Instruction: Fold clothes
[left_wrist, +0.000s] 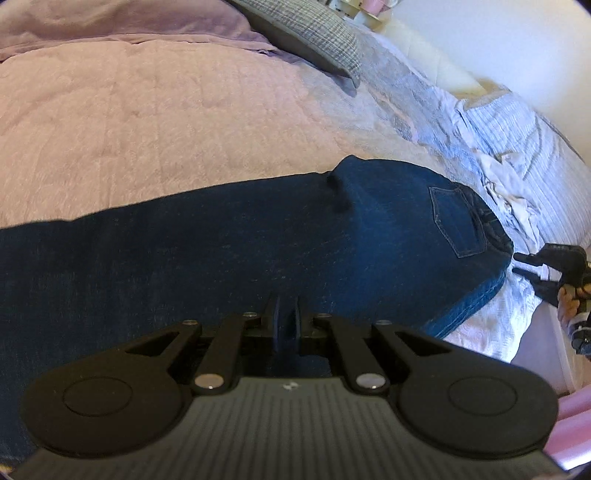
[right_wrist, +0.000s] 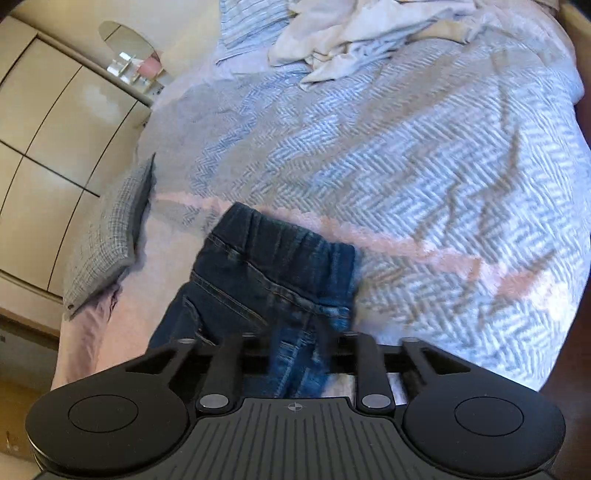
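Note:
Dark blue jeans (left_wrist: 240, 251) lie flat across the bed, legs to the left, waistband and back pocket to the right. My left gripper (left_wrist: 286, 314) is shut on the near edge of the jeans, with denim pinched between its fingers. In the left wrist view my right gripper (left_wrist: 526, 264) sits just off the waistband end, its jaws a little apart. In the right wrist view the jeans' waistband (right_wrist: 280, 266) lies right in front of my right gripper (right_wrist: 299, 350), with denim between its blurred fingers; no clamp on the cloth shows.
The bed has a pink quilt (left_wrist: 147, 129) and a blue-white herringbone blanket (right_wrist: 406, 166). A grey checked pillow (left_wrist: 314, 33) lies at the head. A heap of pale clothes (right_wrist: 351, 40) sits on the far blanket. A cream wardrobe (right_wrist: 55, 129) stands beside the bed.

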